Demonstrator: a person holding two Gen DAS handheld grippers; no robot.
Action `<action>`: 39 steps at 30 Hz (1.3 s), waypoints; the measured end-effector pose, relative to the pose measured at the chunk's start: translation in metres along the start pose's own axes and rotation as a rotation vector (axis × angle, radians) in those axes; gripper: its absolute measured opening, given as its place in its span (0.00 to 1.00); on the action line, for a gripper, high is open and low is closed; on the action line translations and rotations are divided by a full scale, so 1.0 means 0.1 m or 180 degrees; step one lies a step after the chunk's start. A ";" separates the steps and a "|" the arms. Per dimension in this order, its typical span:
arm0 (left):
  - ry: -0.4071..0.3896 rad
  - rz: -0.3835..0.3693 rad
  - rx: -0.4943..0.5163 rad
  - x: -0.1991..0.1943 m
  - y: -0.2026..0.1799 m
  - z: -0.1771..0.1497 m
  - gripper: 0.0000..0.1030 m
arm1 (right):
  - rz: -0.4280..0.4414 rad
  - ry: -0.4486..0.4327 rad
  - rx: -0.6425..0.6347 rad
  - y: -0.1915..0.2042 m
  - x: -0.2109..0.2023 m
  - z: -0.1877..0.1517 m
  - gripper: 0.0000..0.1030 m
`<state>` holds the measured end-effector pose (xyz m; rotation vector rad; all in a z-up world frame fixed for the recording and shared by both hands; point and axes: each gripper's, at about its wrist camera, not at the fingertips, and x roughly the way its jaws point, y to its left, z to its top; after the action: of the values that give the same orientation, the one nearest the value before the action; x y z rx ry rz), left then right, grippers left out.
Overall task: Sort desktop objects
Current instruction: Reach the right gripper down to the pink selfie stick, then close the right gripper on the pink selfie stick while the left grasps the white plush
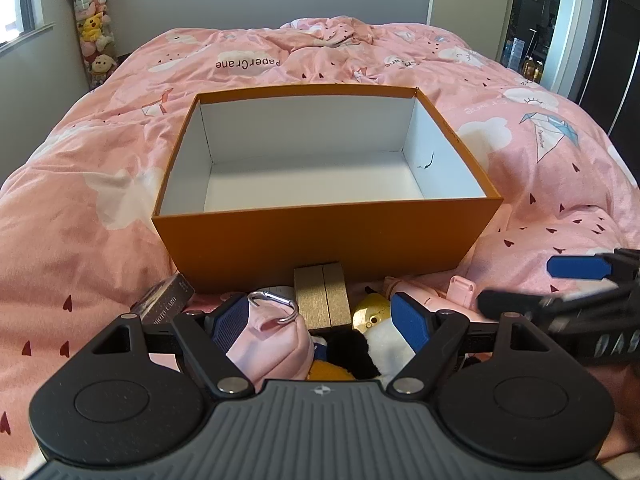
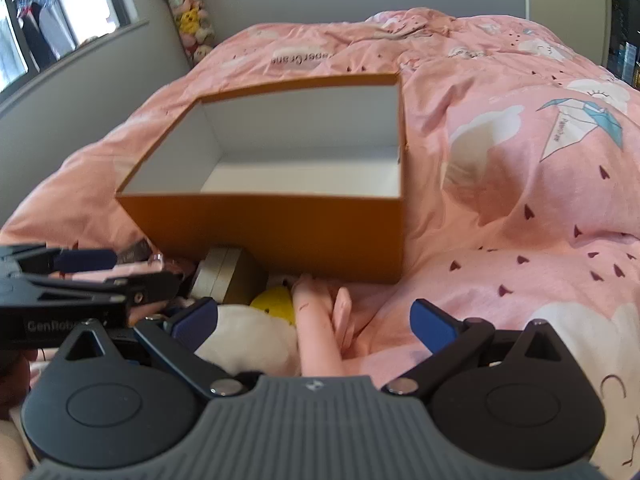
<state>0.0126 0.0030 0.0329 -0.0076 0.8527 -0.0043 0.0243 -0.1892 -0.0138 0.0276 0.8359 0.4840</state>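
**Box empty, clutter still piled at its near wall**

Box (image 1: pixel 326 248), orange outside and white inside, sits open on the pink duvet (image 1: pixel 80 208) with nothing in it. The things to sort lie heaped on the duvet against its near wall: a gold block (image 1: pixel 322 298) touching that wall, a pink pouch (image 1: pixel 276 340) with a carabiner (image 1: pixel 274 306), a plush toy (image 1: pixel 384 340) in white, black and yellow, a card pack (image 1: pixel 166 302) to the left, and a pink case (image 2: pixel 320 328) to the right.

Left gripper (image 1: pixel 320 322) hangs low over the pouch and plush with its jaws wide and holding nothing. Right gripper (image 2: pixel 316 322) also stands wide and empty, over the plush and the pink case.

Crowding is probably the main risk. The two grippers sit close, the right one's fingers just beside the left one, so a reach by either could knock the other. The heap is tight and soft: closing on the pouch may snag the carabiner or drag the plush along. The soft duvet could let the box tip if its wall is bumped.
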 end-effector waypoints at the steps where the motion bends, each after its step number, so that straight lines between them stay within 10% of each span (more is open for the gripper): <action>1: 0.0014 0.0001 0.0007 -0.01 0.01 0.01 0.90 | 0.0012 -0.0014 0.0045 -0.04 -0.01 0.02 0.99; 7: 0.0121 -0.0081 0.0048 -0.04 0.04 0.11 0.76 | 0.0075 0.0240 0.0177 -0.31 0.02 0.16 0.78; 12: 0.0319 -0.0385 0.0123 -0.02 -0.01 0.16 0.40 | 0.0217 0.0480 0.0071 -0.35 0.10 0.17 0.52; 15: 0.0471 -0.0528 0.0164 0.00 -0.03 0.16 0.40 | 0.0432 0.0684 0.0060 -0.33 0.19 0.17 0.44; 20: 0.0768 -0.0738 0.0475 0.08 -0.17 0.15 0.42 | 0.0481 0.0938 -0.0151 -0.27 0.37 0.20 0.43; 29: 0.0980 -0.0762 0.1028 0.26 -0.46 0.14 0.77 | 0.0490 0.1206 -0.0151 -0.39 0.71 0.37 0.37; 39: 0.1191 -0.0863 0.0757 0.58 -0.40 0.12 0.86 | 0.0611 0.1273 0.0345 -0.58 0.94 0.36 0.16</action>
<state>0.0602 -0.0375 -0.0028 0.1037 1.2153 -0.3712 0.1265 -0.1950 -0.0679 0.1146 1.2590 0.6356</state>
